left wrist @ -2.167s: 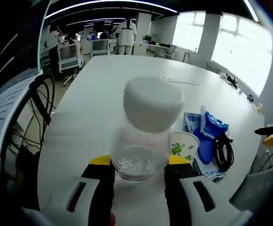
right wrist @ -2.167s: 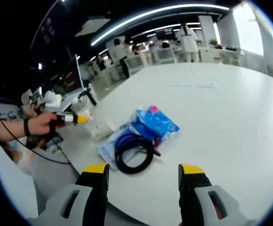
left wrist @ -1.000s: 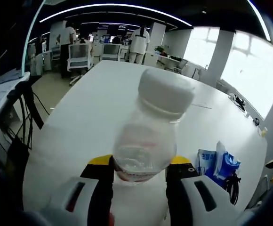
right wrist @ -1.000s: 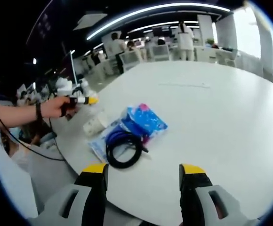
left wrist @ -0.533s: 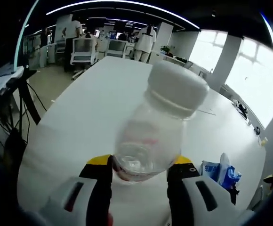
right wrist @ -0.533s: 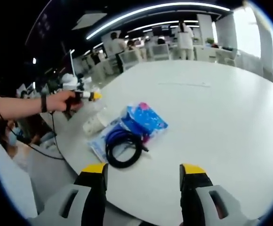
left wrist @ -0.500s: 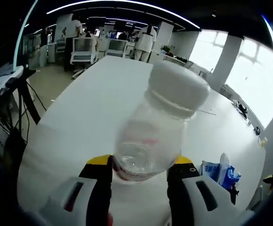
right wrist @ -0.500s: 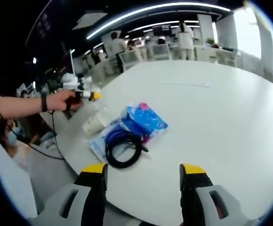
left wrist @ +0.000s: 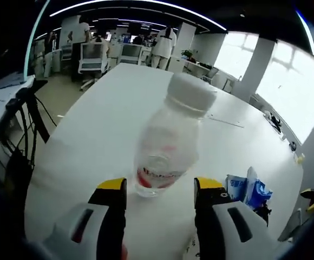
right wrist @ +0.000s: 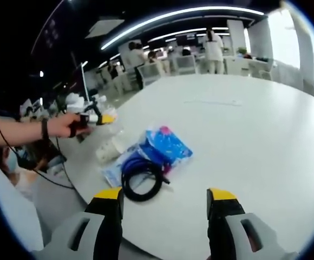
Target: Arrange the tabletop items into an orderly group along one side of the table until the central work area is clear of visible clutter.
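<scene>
On white table (left wrist: 92, 124): clear bottle (left wrist: 168, 142) between spread jaws of left hand-held gripper (left wrist: 159, 187); right hand-held gripper (right wrist: 165, 196) wide, empty.

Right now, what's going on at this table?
A person is tidying a white table with two handheld grippers. The left gripper stands open around a clear bottle with a white cap, at the table's edge. The right gripper hangs open and empty over the table, short of the black cable, blue packets and paper cup.
</scene>
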